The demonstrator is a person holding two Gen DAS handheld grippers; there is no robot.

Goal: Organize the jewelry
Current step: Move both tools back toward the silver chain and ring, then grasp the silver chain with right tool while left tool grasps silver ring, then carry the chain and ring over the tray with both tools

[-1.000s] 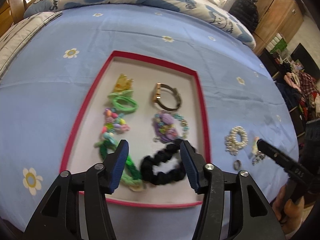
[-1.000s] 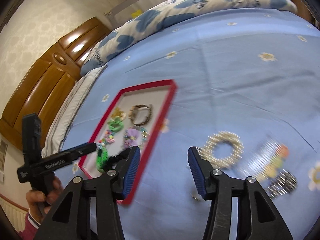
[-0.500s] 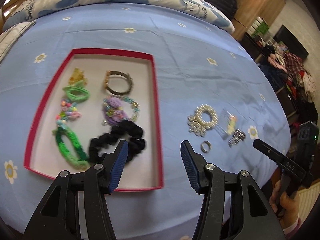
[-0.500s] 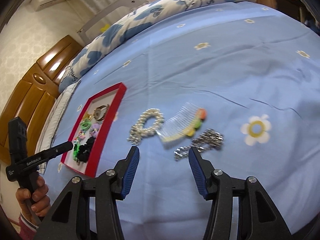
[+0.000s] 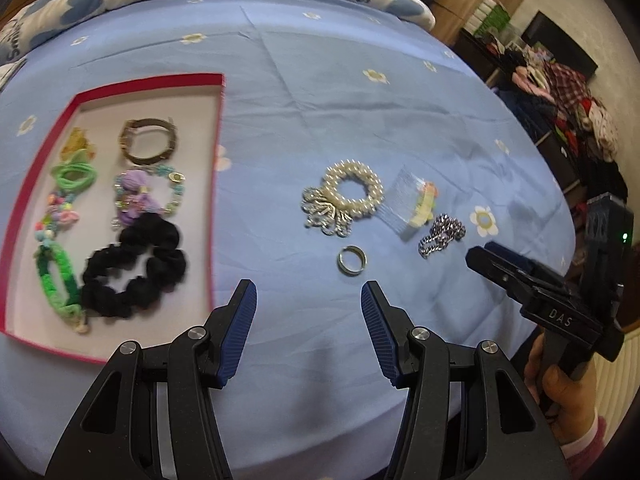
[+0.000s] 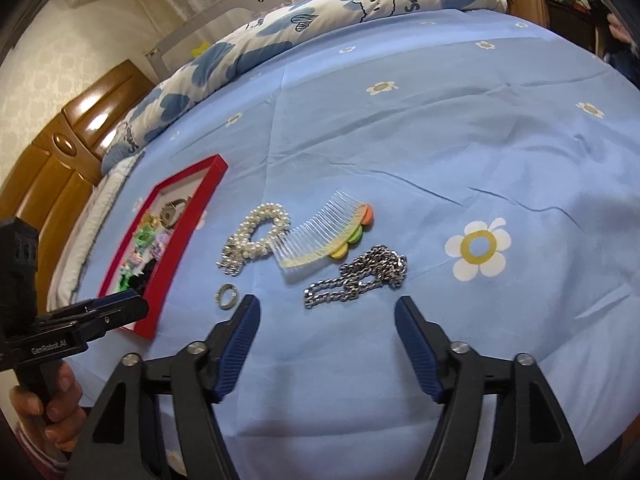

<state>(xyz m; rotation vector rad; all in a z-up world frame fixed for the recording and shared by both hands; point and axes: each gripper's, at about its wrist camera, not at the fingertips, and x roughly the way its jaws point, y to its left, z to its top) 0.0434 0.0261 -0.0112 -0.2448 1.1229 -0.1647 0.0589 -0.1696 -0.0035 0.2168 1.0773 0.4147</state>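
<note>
A red-rimmed tray (image 5: pixel 218 128) (image 6: pixel 188 224) on the blue bedspread holds a black scrunchie (image 5: pixel 134 266), a green hair tie (image 5: pixel 56 280), a purple charm bracelet (image 5: pixel 148 196), a brown bangle (image 5: pixel 148 144) and other hair ties. To its right on the sheet lie a pearl scrunchie (image 5: pixel 352 192) (image 6: pixel 262 236), a clear comb with coloured flowers (image 5: pixel 412 204) (image 6: pixel 324 236), a silver chain (image 5: pixel 442 236) (image 6: pixel 356 276) and a metal ring (image 5: pixel 351 261) (image 6: pixel 227 292). My left gripper (image 5: pixel 308 328) is open and empty, just short of the ring. My right gripper (image 6: pixel 326 340) is open and empty, just short of the chain.
A blue-and-white patterned duvet (image 6: pixel 280 28) lies bunched along the far side of the bed. A wooden wardrobe (image 6: pixel 60 160) stands to the left. Piled clothes and dark furniture (image 5: pixel 568 100) stand past the bed's right edge.
My left gripper has swung right, from over the black scrunchie in the tray to the loose pieces on the sheet. My right gripper has also turned right and closed in on the chain and comb.
</note>
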